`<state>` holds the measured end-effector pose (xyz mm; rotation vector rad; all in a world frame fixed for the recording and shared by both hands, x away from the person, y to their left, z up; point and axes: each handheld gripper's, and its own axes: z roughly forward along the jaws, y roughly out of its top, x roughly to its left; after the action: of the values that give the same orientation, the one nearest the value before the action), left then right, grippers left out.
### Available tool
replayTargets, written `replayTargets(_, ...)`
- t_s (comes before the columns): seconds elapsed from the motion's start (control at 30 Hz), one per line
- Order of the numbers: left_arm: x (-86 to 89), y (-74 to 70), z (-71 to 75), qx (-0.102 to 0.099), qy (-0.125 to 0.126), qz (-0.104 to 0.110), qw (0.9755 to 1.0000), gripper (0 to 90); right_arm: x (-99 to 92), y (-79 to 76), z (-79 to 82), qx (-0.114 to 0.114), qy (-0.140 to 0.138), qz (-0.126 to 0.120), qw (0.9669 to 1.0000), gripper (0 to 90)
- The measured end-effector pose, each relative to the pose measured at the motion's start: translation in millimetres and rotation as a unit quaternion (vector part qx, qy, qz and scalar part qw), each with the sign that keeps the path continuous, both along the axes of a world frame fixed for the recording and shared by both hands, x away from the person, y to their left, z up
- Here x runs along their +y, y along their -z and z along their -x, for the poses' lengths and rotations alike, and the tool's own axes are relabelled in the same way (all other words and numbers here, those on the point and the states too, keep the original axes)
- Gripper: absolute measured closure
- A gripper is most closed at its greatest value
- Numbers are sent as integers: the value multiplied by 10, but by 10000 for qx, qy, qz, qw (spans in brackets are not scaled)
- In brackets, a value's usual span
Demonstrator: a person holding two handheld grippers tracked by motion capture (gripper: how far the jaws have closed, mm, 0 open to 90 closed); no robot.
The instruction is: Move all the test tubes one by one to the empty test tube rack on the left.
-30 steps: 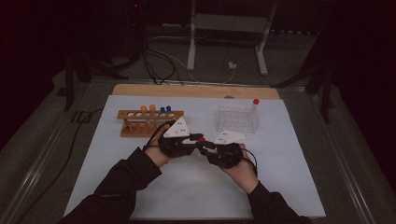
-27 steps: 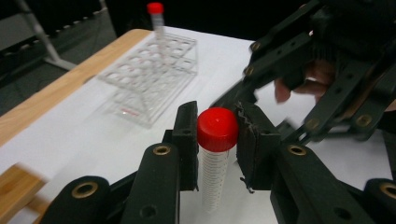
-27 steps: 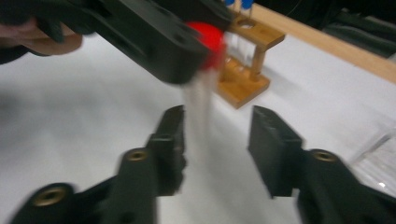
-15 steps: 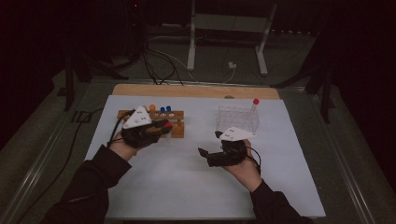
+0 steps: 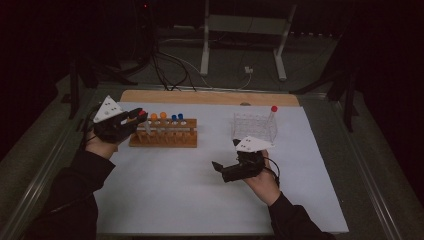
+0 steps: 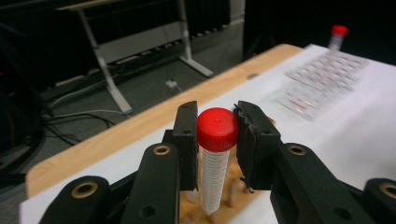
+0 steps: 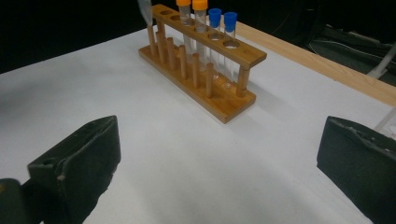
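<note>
We held a pair of tongs in each hand over a desk (image 5: 165, 200) covered with a white sheet. Our left tongs (image 5: 136, 117) were clamped on a red-capped tube (image 6: 215, 156), gripping it just below its cap; the tube hung upright between the pads, its lower end over the left end of a wooden rack (image 5: 165, 136). From the high camera, these tongs hovered at the rack's left end, near the desk's far left corner.

The rack stood on the sheet and carried two orange-capped tubes (image 7: 192, 14) and, beside them, two blue-capped tubes (image 7: 221, 21), all upright in its holes.

Our right tongs (image 5: 226, 159) sat well apart from the left ones, nearer the middle of the desk, and pointed toward the rack. Their jaws had just been opening and stood wide apart, with nothing between them but bare white sheet.

Behind the right tongs stood a clear plastic rack (image 5: 252, 126), with another red-capped tube (image 5: 272, 116) upright at its far right corner. A wooden board (image 5: 210, 98) ran along the desk's far edge.
</note>
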<state>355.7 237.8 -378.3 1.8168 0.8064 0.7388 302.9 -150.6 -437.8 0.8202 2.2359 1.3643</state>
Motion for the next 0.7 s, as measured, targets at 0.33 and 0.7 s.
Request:
replayTargets(0.33,80,65,-319,-146,-588,299,9977,719,-30,3,-13,17,-13,-48,10000,0)
replayTargets(0.7,22,514,-541,316,-835,308,9955,718,-107,7,-41,50,67,-157,9998,0)
